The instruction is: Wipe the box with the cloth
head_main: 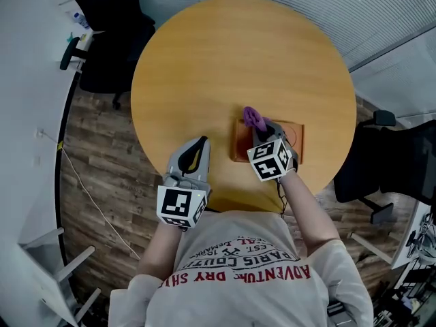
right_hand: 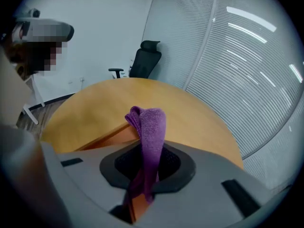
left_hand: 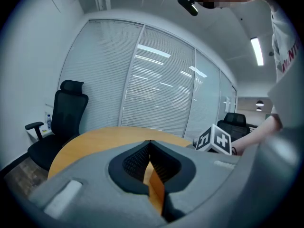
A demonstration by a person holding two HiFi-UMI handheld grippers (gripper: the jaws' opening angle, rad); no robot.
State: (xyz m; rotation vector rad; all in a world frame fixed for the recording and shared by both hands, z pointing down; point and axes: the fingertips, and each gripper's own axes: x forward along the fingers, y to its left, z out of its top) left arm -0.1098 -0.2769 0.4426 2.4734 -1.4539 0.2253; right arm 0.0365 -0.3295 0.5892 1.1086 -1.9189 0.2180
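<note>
your right gripper (head_main: 264, 129) has its fingers clamped on the purple terry cloth (head_main: 254, 118). in the right gripper view the cloth (right_hand: 149, 127) runs up between the fingers and folds over in a loose loop above the tips. that leaves a soft wad out front, so it is the fabric that meets the surface, not the fingers. the flat orange-brown box (head_main: 238, 147) lies on the round wooden tabletop (head_main: 225, 60), near the edge closest to you. the right gripper is above the box's middle, with the wad over its far edge. in the right gripper view a corner of the box (right_hand: 111, 136) shows just beyond the fingers. i cannot tell whether the cloth is touching the box or is just above it.

your left gripper (head_main: 197, 148) sits to the left of the box, clear of it. its fingers are pressed together with nothing between them. in the left gripper view (left_hand: 150, 144) only the tabletop shows through the slit. it is parked out of the wiping path and is not steadying the box.

my judgement is that the wiping is at hand, and the box is light enough to slide when you drag the cloth across it. press down gently, or bring the left gripper against the box's edge to brace it.
</note>
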